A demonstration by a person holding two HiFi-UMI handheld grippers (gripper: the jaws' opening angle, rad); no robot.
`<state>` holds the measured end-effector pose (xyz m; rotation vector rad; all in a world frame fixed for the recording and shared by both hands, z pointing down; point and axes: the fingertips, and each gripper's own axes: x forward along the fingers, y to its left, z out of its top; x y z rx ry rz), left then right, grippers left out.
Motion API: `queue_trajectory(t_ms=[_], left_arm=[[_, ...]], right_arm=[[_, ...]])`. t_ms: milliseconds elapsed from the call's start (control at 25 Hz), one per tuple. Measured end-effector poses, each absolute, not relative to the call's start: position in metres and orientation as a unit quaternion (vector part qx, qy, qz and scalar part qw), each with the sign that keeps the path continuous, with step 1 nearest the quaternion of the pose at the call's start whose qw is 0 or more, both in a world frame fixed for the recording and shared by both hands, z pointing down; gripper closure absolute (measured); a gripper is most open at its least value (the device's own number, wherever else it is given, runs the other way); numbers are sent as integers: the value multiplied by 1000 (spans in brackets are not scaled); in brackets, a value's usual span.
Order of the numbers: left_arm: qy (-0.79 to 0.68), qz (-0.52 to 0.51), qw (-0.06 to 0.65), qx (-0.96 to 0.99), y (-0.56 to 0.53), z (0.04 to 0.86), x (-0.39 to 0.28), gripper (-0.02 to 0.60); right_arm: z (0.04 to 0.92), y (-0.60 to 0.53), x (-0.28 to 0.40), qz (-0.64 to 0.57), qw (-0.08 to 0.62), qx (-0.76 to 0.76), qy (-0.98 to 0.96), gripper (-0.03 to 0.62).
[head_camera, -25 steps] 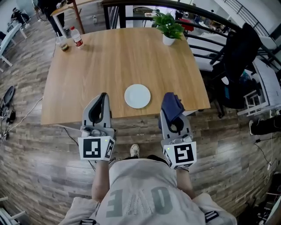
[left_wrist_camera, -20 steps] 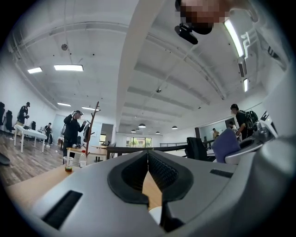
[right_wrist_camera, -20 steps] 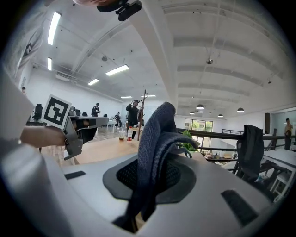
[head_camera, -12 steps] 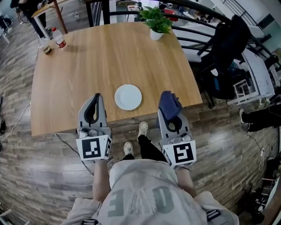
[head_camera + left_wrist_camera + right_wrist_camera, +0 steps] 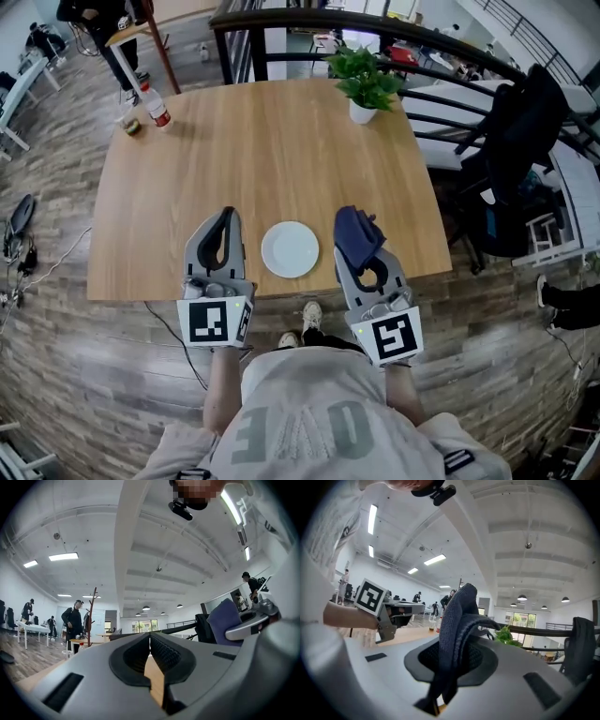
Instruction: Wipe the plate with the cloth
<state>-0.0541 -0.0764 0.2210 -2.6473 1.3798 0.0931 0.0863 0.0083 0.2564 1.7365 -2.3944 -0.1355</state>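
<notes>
Head view: plate (image 5: 290, 249) between left claw (image 5: 223, 216), right claw (image 5: 353, 225) (cloth (image 5: 361, 241) within)

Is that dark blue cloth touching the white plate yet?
Apart. The head view shows a strip of bare table between the cloth and the plate, with the cloth off to the plate's right.

Noticing a potted plant (image 5: 364, 82) standing at the surface's (image 5: 253, 150) far right, a bottle (image 5: 157, 107) and cup (image 5: 131, 125) sitting far left, and a black chair (image 5: 511, 159) waiting alongside.
</notes>
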Motion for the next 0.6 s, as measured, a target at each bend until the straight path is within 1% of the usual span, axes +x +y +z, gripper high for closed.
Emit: queue_trajectory(t_ms=[160, 320, 600], left_arm=[[469, 39, 96, -877, -99, 210, -34, 572], [470, 46, 101, -876, -106, 206, -12, 572], [499, 22, 86, -862, -112, 229, -14, 572]], right_arm=[[252, -14, 101, -41, 62, 571, -818, 537], [258, -34, 127, -52, 62, 580, -811, 537], [272, -53, 144, -24, 47, 570, -820, 537]])
